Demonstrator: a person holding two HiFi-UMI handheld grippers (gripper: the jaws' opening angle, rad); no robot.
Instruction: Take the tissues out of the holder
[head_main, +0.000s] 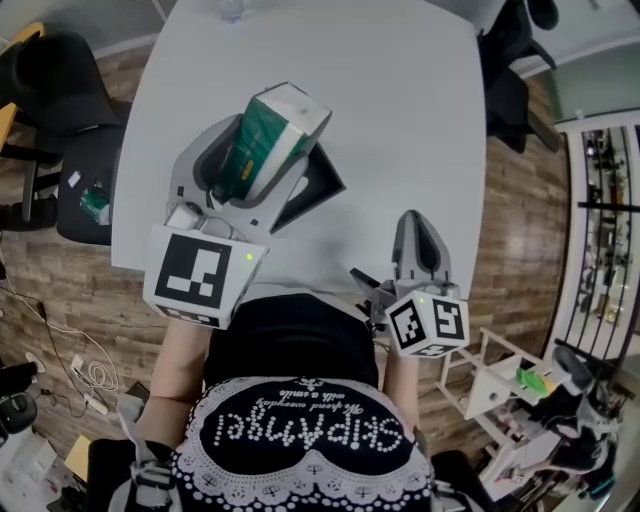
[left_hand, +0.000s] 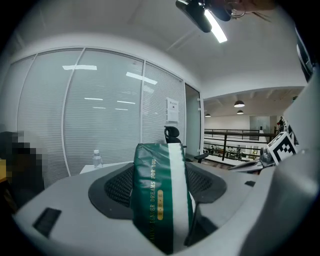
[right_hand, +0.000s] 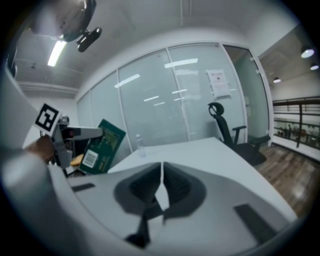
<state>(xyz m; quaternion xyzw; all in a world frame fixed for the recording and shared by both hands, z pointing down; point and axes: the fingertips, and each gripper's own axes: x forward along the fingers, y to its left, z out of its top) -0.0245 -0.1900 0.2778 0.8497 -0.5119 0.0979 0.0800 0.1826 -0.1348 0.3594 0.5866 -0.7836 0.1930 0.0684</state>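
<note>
Gold capitals running lengthwise along the green-and-white tissue pack (left_hand: 160, 195), centre of the left gripper view, read "TENDER DREAMS FOR YOU". The letters before them at the lower end are cut off, and a small gold tab beside the line is too fine to read. At the left of the right gripper view, the pack's other face carries a white barcode label (right_hand: 89, 159) with illegible digits. At the bottom centre of the head view, white lettering on the person's black shirt (head_main: 300, 425) reads "skipangel", upside down to the camera, beside an unreadable script line. A paper notice (right_hand: 218, 82) on the glass wall (right_hand: 150, 100) cannot be read.
</note>
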